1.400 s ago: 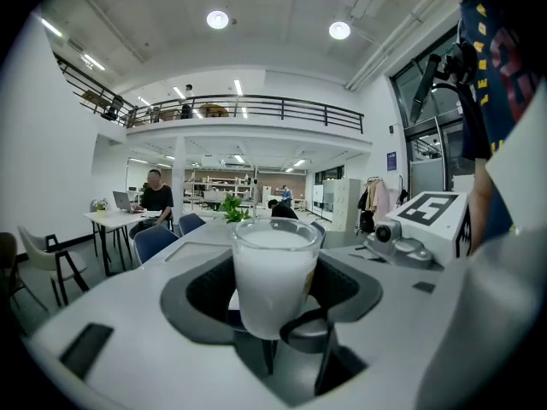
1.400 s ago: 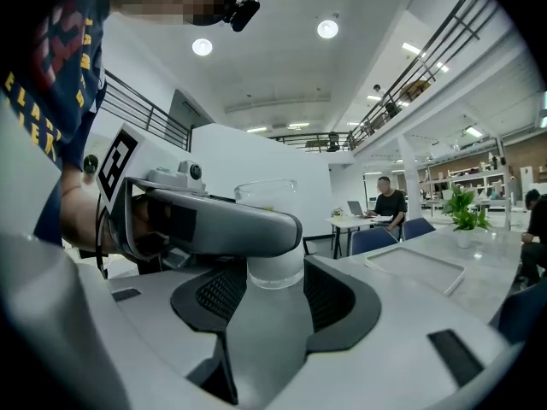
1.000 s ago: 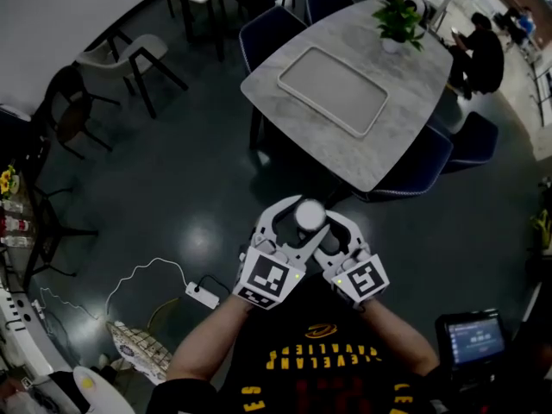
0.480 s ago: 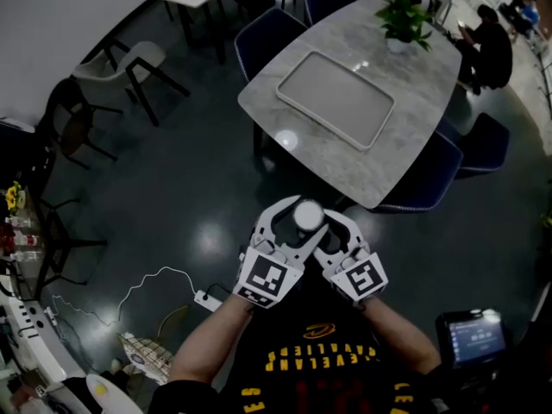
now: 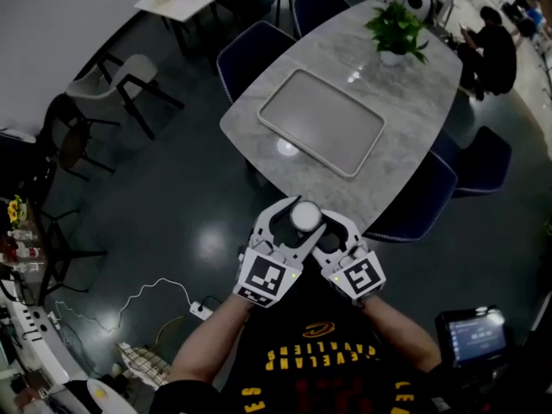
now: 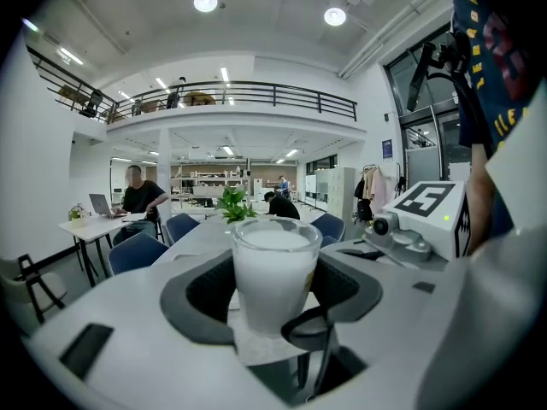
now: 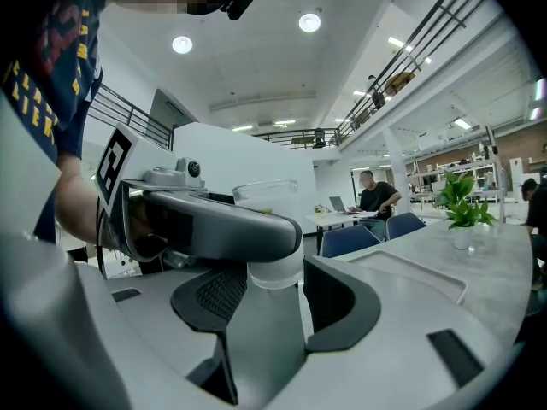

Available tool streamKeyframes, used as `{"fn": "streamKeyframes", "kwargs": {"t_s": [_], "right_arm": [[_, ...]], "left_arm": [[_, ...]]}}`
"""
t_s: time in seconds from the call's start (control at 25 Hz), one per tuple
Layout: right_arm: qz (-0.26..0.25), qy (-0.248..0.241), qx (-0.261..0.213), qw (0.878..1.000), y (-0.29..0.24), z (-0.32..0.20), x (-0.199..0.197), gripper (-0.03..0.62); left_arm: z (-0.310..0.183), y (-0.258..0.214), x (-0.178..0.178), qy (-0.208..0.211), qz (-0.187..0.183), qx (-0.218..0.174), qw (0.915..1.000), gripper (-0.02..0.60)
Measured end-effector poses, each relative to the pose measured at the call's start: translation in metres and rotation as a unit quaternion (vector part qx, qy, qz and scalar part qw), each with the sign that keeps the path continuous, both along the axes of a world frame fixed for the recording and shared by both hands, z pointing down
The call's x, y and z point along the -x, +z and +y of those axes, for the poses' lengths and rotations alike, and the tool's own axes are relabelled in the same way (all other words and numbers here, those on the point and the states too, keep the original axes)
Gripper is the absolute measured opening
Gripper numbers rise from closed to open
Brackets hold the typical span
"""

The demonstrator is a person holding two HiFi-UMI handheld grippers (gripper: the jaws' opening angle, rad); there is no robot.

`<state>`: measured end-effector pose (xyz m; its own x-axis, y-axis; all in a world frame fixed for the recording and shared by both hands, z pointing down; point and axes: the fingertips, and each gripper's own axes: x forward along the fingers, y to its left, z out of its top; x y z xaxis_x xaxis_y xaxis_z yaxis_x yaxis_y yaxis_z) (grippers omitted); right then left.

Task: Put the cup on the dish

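Note:
A clear cup (image 5: 306, 216) with a frosted white look is held upright in the air in front of the person's chest. My left gripper (image 5: 295, 222) is shut on it; in the left gripper view the cup (image 6: 273, 272) stands between the two black pads. My right gripper (image 5: 321, 223) comes in from the other side and closes round the cup's base (image 7: 273, 273). The left gripper's jaw crosses in front and hides the cup's middle there. The dish, a pale rectangular tray (image 5: 321, 121), lies on the marble table (image 5: 405, 128) ahead, apart from the cup.
A potted plant (image 5: 395, 26) stands at the table's far end. Dark blue chairs (image 5: 418, 198) ring the table, one just beyond the grippers. A seated person (image 5: 496, 46) is at the far right. A cable and white adapter (image 5: 200, 310) lie on the dark floor at left.
The table and tray have come nearer and slid down-left in the head view. Both grippers keep the same hold on the cup.

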<state>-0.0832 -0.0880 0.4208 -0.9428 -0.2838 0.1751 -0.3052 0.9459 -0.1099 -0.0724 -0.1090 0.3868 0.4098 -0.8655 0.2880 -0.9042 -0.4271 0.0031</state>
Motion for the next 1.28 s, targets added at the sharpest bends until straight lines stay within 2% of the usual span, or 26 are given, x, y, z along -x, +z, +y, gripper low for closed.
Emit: {"fn": "streamKeyframes", "kwargs": {"t_s": [0.36,0.68,1.28], "right_arm": [[0.007,0.001,-0.015,1.0,0.001,-0.062,-0.024,0.21],[0.007,0.015,-0.018,1.0,0.003,-0.104,-0.027,0.21],[0.025,0.065,-0.014,0.997,0.013,-0.198,0.011,0.21]], "left_arm": [[-0.06,0.001,-0.025,0.007,-0.009,-0.006,0.9999,0.264],[-0.102,0.003,-0.029,0.022,-0.017,-0.01,0.9996,0.264],[-0.194,0.013,0.007,0.081,-0.008,-0.008,0.9966,0.264]]}}
